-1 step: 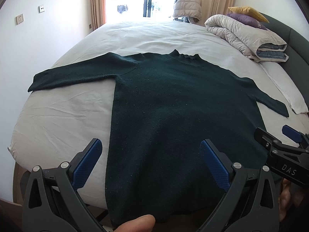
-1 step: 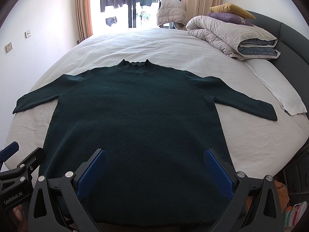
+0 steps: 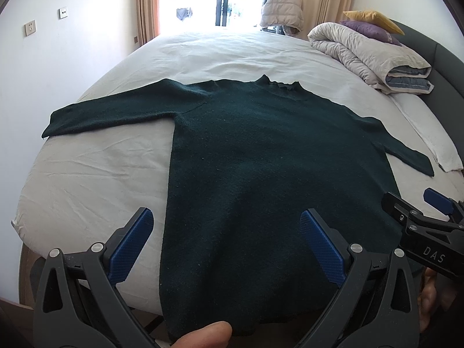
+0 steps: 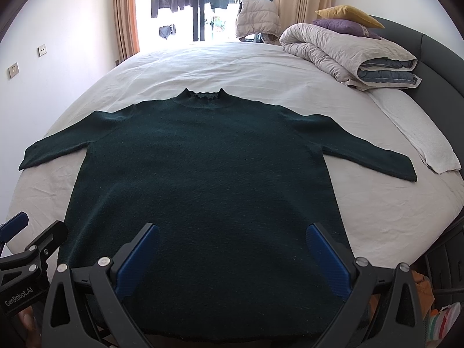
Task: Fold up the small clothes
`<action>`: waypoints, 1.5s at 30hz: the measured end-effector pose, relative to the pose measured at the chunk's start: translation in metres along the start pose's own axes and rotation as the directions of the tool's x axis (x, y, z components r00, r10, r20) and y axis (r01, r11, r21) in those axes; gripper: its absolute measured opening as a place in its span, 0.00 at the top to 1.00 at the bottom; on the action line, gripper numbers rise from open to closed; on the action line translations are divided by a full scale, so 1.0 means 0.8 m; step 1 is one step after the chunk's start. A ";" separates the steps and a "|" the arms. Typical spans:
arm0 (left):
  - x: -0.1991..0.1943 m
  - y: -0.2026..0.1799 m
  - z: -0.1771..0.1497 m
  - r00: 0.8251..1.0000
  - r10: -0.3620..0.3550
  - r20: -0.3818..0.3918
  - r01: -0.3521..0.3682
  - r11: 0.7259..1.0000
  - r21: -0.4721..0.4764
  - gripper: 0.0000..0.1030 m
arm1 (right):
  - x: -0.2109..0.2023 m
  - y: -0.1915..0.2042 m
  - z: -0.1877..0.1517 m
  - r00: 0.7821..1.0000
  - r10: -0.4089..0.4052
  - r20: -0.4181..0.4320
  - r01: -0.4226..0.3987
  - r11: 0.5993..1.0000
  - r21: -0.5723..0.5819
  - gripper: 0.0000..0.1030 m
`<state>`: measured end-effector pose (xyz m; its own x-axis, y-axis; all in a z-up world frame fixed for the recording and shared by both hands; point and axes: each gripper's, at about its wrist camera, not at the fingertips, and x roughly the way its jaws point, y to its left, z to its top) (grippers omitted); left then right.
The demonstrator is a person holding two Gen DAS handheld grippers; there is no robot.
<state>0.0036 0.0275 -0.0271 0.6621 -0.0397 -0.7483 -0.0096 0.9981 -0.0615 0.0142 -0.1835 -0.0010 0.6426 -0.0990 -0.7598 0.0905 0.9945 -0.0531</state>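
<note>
A dark green sweater (image 3: 261,159) lies flat and face up on the white bed (image 3: 95,179), collar (image 3: 279,82) far from me, hem at the near edge. Both sleeves are spread out: left sleeve (image 3: 116,110), right sleeve (image 4: 365,150). My left gripper (image 3: 226,217) hangs open above the hem's left part, holding nothing. My right gripper (image 4: 233,229) stands open above the hem's middle, also holding nothing. Each gripper shows at the side of the other's view: the right gripper (image 3: 417,211) and the left gripper (image 4: 29,232). A person's fingertip (image 3: 206,333) shows at the bottom.
A folded duvet (image 4: 348,55) with purple and yellow pillows (image 4: 345,17) lies at the back right, against the dark headboard (image 4: 435,58). A white folded cloth (image 4: 426,142) lies along the right edge. A puffy jacket (image 4: 256,18) hangs by the window. The wall stands close on the left.
</note>
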 end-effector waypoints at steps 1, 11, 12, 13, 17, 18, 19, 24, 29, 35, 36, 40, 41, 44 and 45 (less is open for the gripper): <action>0.002 0.008 0.002 1.000 -0.006 0.011 0.006 1.000 -0.014 0.00 | 0.003 0.002 0.002 1.000 0.001 -0.003 -0.001 1.000 -0.004 0.00; 0.041 0.174 0.049 0.983 -0.150 0.108 0.177 0.929 -0.323 0.00 | 0.027 0.031 0.035 0.983 0.174 0.055 -0.174 0.985 -0.001 0.00; 0.045 0.195 0.054 0.980 -0.150 0.132 0.188 0.918 -0.351 0.00 | 0.030 0.035 0.040 0.978 0.200 0.065 -0.201 0.980 0.009 0.00; 0.048 0.211 0.059 0.979 -0.139 0.146 0.184 0.910 -0.371 0.00 | 0.033 0.039 0.046 0.973 0.219 0.071 -0.221 0.975 0.018 0.00; 0.072 0.280 0.083 0.978 -0.151 0.146 0.201 0.876 -0.439 0.00 | 0.045 0.064 0.067 0.957 0.271 0.106 -0.274 0.962 0.014 0.00; 0.080 0.305 0.087 0.971 -0.178 0.157 0.233 0.846 -0.480 0.00 | 0.049 0.072 0.072 0.952 0.284 0.111 -0.286 0.958 0.005 0.00; 0.088 0.337 0.090 0.962 -0.199 0.187 0.270 0.804 -0.530 0.00 | 0.053 0.080 0.076 0.947 0.300 0.112 -0.302 0.953 -0.001 0.00; 0.132 0.453 0.079 0.914 -0.247 0.323 0.406 0.546 -0.733 0.01 | 0.068 0.112 0.087 0.913 0.395 0.106 -0.396 0.918 -0.008 0.09; 0.164 0.506 0.064 0.899 -0.223 0.376 0.435 0.386 -0.813 0.02 | 0.081 0.131 0.092 0.894 0.438 0.092 -0.438 0.899 -0.018 0.16; 0.181 0.522 0.080 0.890 -0.194 0.412 0.456 0.367 -0.811 0.02 | 0.091 0.130 0.089 0.886 0.456 0.084 -0.458 0.889 0.010 0.16; 0.184 0.528 0.085 0.889 -0.192 0.415 0.457 0.359 -0.814 0.03 | 0.091 0.129 0.087 0.886 0.456 0.085 -0.459 0.888 0.011 0.16; 0.200 0.535 0.083 0.879 -0.211 0.428 0.476 0.315 -0.821 0.37 | 0.094 0.122 0.084 0.886 0.455 0.093 -0.459 0.888 0.025 0.17; 0.206 0.540 0.080 0.878 -0.216 0.427 0.475 0.293 -0.830 0.45 | 0.095 0.119 0.083 0.886 0.455 0.093 -0.459 0.888 0.033 0.17; 0.219 0.553 0.068 0.887 -0.219 0.406 0.454 0.255 -0.854 0.74 | 0.098 0.111 0.082 0.886 0.453 0.096 -0.459 0.887 0.049 0.17; 0.221 0.555 0.063 0.888 -0.217 0.404 0.452 0.257 -0.854 0.79 | 0.099 0.108 0.081 0.887 0.450 0.098 -0.457 0.888 0.051 0.18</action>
<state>0.1540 0.4661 -0.1532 0.8935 -0.2323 -0.3844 -0.3437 0.1974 -0.9181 0.1222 -0.1073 -0.0234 0.6858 0.3567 -0.6344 -0.1742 0.9268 0.3328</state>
